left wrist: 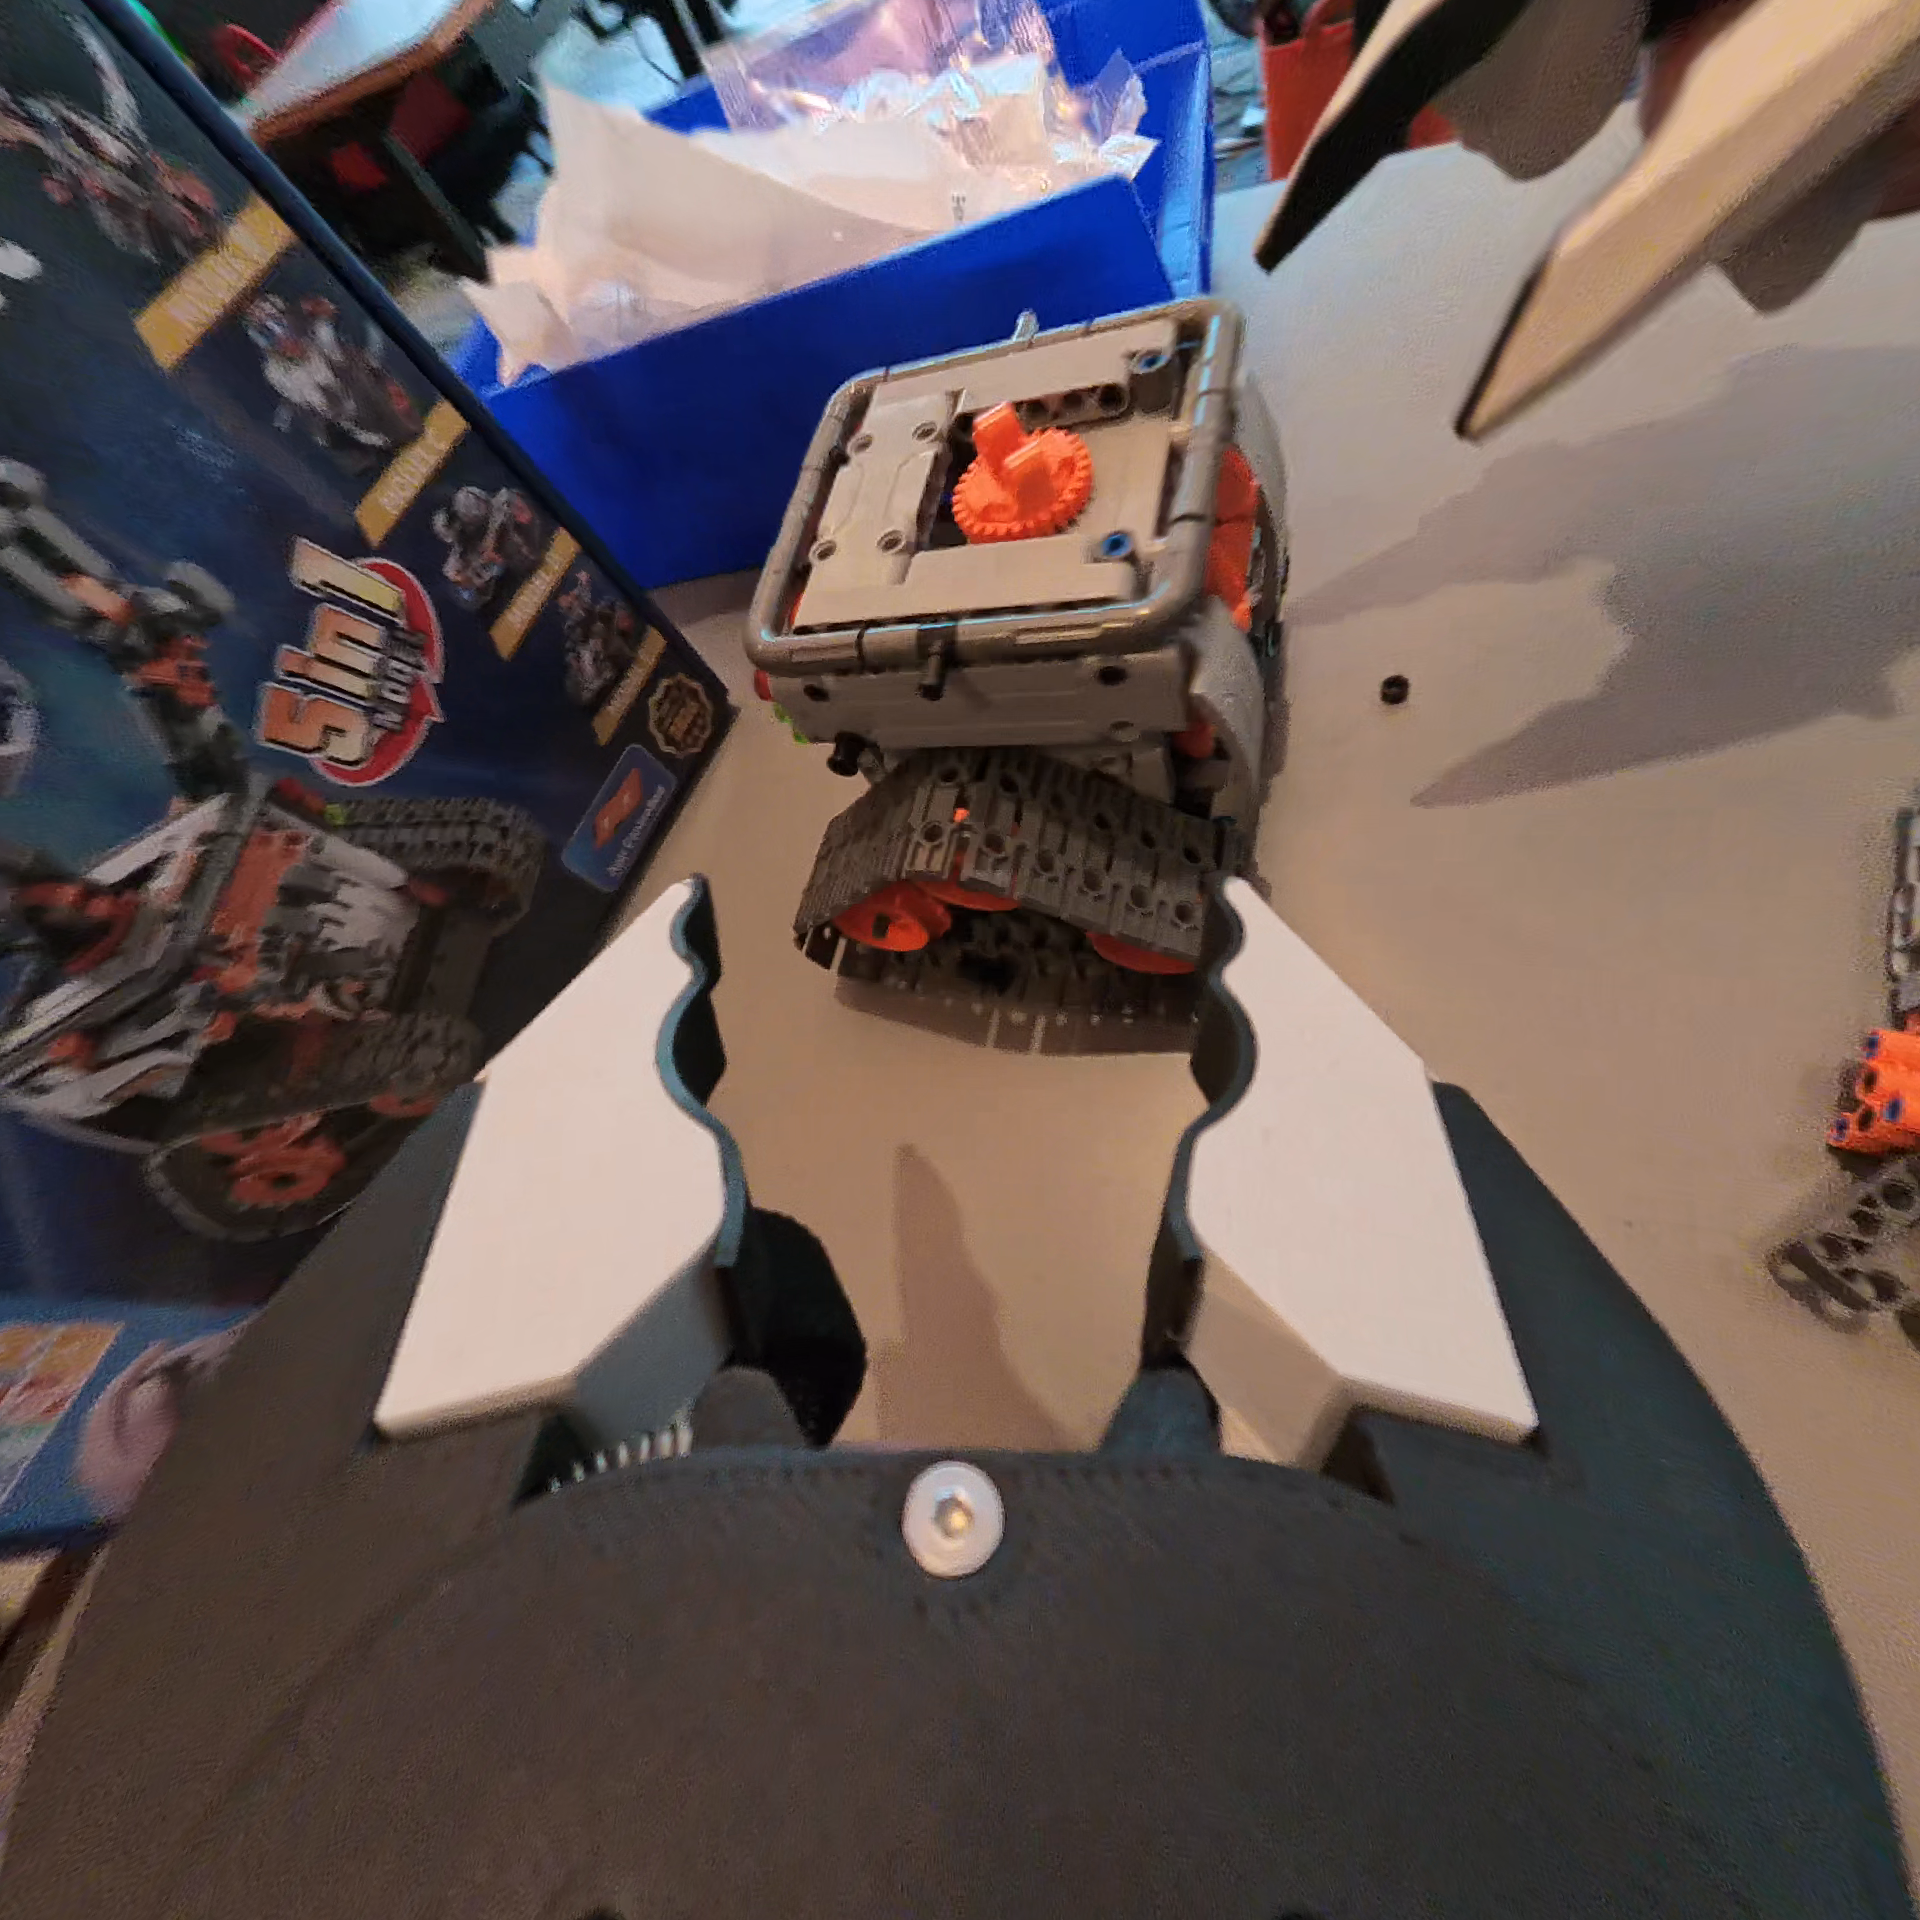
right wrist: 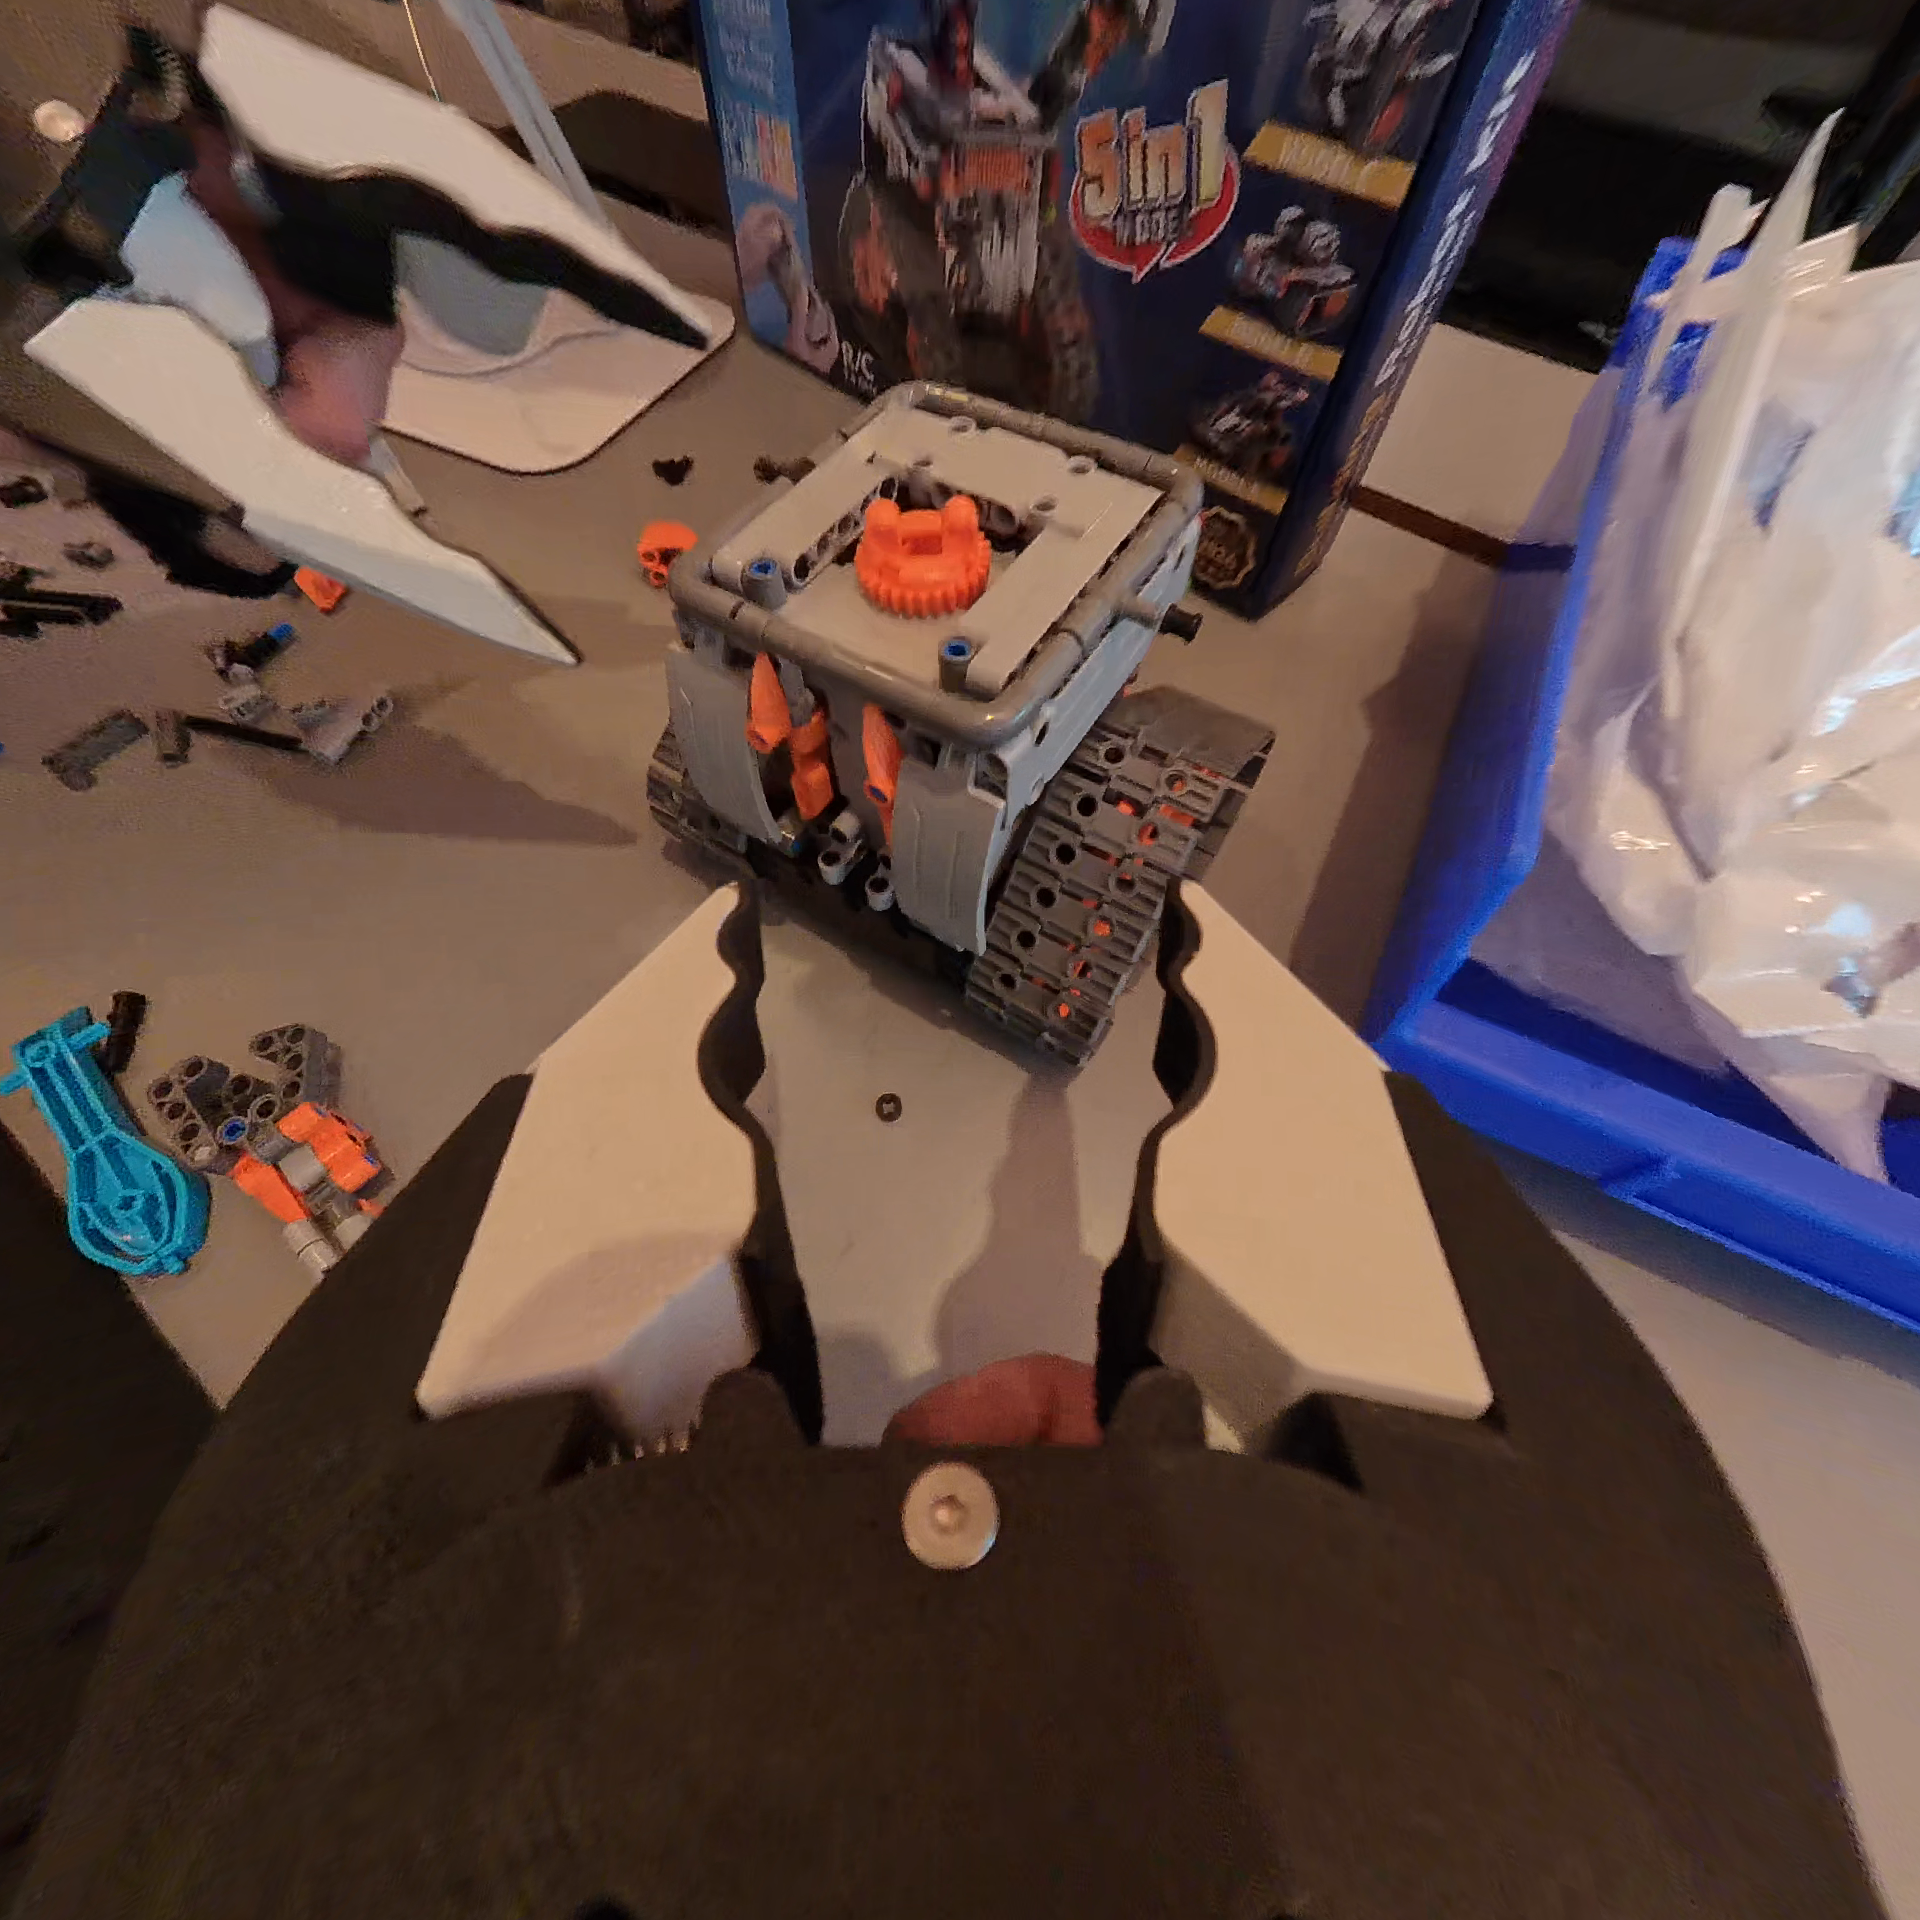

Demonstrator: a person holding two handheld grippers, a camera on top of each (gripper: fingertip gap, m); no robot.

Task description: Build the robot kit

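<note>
A grey and orange tracked brick vehicle (left wrist: 1029,644) stands on the grey table, with an orange gear (left wrist: 1023,478) on its flat top. My left gripper (left wrist: 966,914) is open and empty, hovering just short of the vehicle's dark track (left wrist: 1018,862). In the right wrist view the vehicle (right wrist: 935,707) sits just ahead of my right gripper (right wrist: 961,914), which is open and empty, near its track (right wrist: 1081,894). The right gripper also shows at the upper right of the left wrist view (left wrist: 1558,239). The left gripper shows at the upper left of the right wrist view (right wrist: 343,416).
A dark blue toy box (left wrist: 260,727) stands left of the vehicle; it also shows in the right wrist view (right wrist: 1122,229). A blue bin (right wrist: 1621,1091) holds clear plastic bags (right wrist: 1787,623). Loose bricks (right wrist: 281,1132), a teal tool (right wrist: 104,1143) and a small black ring (right wrist: 886,1108) lie on the table.
</note>
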